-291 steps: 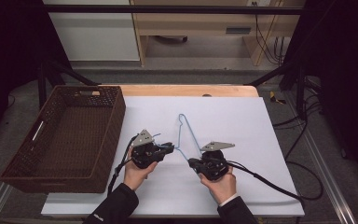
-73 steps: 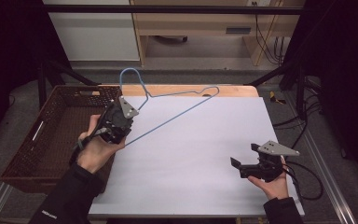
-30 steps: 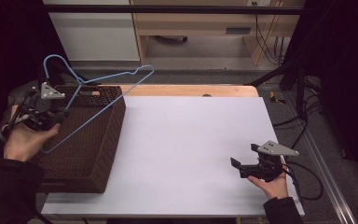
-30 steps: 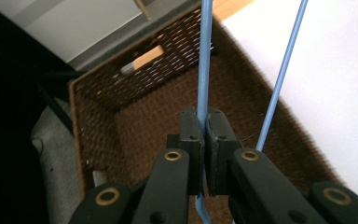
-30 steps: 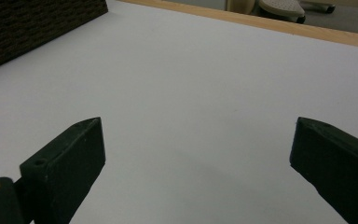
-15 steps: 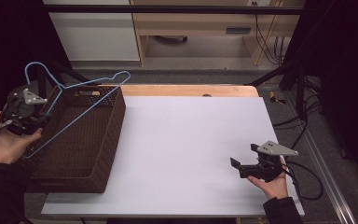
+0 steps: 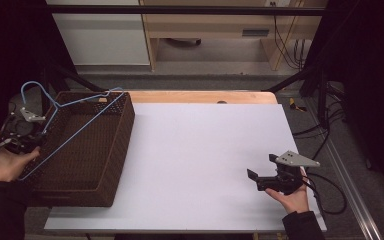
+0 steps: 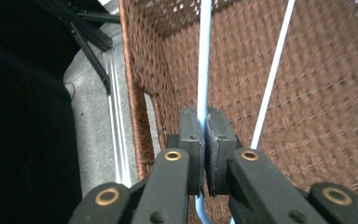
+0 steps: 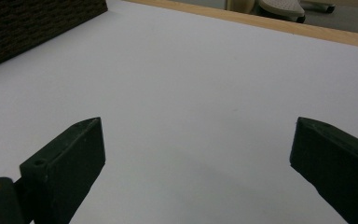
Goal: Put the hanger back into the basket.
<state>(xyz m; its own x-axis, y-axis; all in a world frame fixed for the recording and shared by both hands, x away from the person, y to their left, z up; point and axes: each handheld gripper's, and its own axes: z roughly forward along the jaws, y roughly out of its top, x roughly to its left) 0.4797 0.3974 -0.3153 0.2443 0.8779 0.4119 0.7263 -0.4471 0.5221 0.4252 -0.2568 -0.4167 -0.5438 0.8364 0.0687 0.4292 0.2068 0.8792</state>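
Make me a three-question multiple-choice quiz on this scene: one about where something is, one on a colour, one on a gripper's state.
1. Where does the wicker basket sit?
A. table's left end
B. table's right end
C. on the floor

2. What colour is the wire hanger?
A. red
B. light blue
C. black

3. How do the right gripper jaws stand?
A. shut on the hanger
B. shut on nothing
C. open, holding nothing

Answers: 1 A, the high view shows it at the left; 2 B, its wire is light blue; 3 C, the right gripper view shows the jaws wide apart over the bare table.

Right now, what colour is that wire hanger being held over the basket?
Light blue. The hanger shows best in the left gripper view, pinched in the left gripper against the brown woven basket.
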